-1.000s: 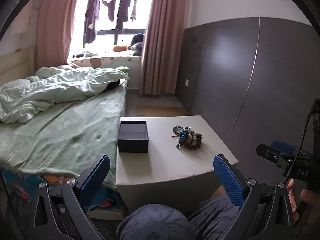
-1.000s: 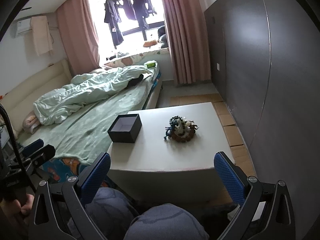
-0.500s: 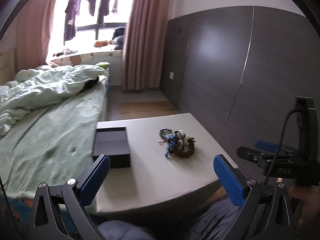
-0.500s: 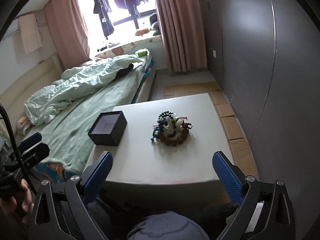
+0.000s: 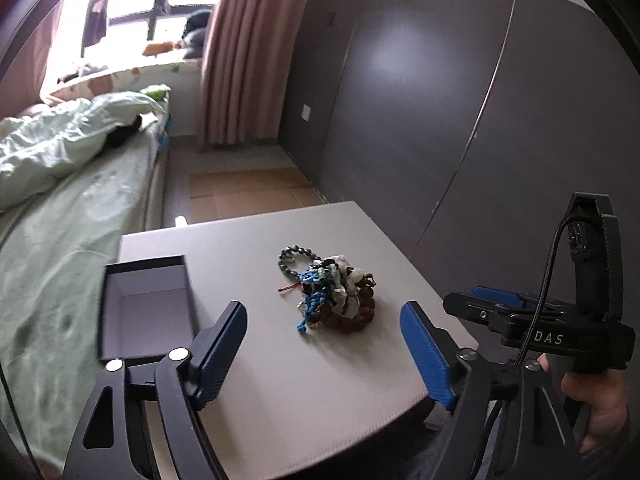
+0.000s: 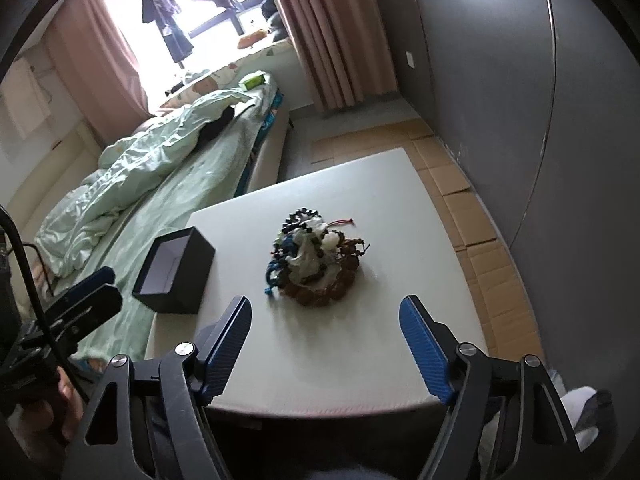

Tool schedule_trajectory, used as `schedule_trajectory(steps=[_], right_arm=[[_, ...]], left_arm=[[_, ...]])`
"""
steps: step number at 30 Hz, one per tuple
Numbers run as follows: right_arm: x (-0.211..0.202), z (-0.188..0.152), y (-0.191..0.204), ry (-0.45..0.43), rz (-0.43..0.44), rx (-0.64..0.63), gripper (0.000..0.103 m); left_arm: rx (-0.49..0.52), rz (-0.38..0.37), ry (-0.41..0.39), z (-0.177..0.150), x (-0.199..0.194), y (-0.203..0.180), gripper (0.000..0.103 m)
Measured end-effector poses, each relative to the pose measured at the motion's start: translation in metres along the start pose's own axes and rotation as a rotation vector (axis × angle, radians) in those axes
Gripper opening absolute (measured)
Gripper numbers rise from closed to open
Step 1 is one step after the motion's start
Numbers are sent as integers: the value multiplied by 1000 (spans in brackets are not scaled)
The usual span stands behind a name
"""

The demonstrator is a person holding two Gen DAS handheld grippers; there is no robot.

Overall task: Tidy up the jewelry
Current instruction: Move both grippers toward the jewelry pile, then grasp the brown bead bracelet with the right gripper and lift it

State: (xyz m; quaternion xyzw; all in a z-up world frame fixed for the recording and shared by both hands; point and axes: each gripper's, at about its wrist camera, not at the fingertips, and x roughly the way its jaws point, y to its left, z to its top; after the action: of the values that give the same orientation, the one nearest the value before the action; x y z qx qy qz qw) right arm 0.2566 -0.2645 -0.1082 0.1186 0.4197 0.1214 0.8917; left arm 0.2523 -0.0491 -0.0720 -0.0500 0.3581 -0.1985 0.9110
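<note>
While both tongs, left [image 5: 323, 354] and right [image 6: 325, 350], narrow on nothing, the tangled jewelry [image 6: 314, 262] lies mid-table [image 6: 380, 352] beside the box [image 6: 174, 276]; grabbing one strand risks dragging the whole clump.

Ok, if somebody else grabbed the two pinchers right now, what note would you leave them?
Left gripper: holds nothing, jaws closing, hovering over the near edge of the white square table.
Right gripper: the same, nothing between its fingers, jaws closing.
Tangled pile of beaded bracelets, blue, white and brown, lies mid-table, untouched.
Open black square gift box sits at the table's bed-side edge and looks empty.
Done: nothing sorted yet.
Left: probably lift the bracelets out one by one and set them in the box.
</note>
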Motion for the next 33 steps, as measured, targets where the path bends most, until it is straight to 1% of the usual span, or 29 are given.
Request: schedule_trajectory(steps=[3, 5, 6, 8, 10, 11, 13, 14, 17, 22, 24, 28, 33], right_arm=[[14, 8, -6, 17, 7, 21, 72], [24, 14, -11, 31, 18, 43, 67], [27, 16, -12, 34, 22, 50, 67], [35, 22, -15, 38, 31, 67, 65], [41, 29, -19, 43, 43, 83, 64], [44, 31, -19, 45, 47, 88, 62], [51, 40, -24, 54, 54, 103, 59], [54, 43, -25, 55, 58, 109, 57], [63, 53, -31, 64, 67, 128, 56], [86, 63, -36, 94, 114, 174, 54], [93, 62, -38, 102, 120, 193, 52], [110, 53, -41, 118, 129, 226, 50], [121, 40, -49, 153, 117, 242, 50]], left_arm=[[-4, -32, 36, 10, 19, 3, 70], [-3, -54, 62, 17, 33, 4, 67], [-3, -60, 70, 21, 38, 5, 66], [-1, -77, 100, 29, 54, 7, 61], [1, -95, 130, 34, 69, 8, 58], [4, -98, 146, 36, 77, 9, 56], [7, -110, 172, 39, 89, 10, 53], [4, -118, 191, 40, 97, 11, 49], [-18, -143, 237, 44, 117, 15, 41], [-46, -157, 303, 43, 149, 20, 32], [-55, -171, 315, 39, 156, 22, 28], [-74, -175, 335, 31, 167, 25, 8], [-69, -193, 294, 35, 156, 25, 7]])
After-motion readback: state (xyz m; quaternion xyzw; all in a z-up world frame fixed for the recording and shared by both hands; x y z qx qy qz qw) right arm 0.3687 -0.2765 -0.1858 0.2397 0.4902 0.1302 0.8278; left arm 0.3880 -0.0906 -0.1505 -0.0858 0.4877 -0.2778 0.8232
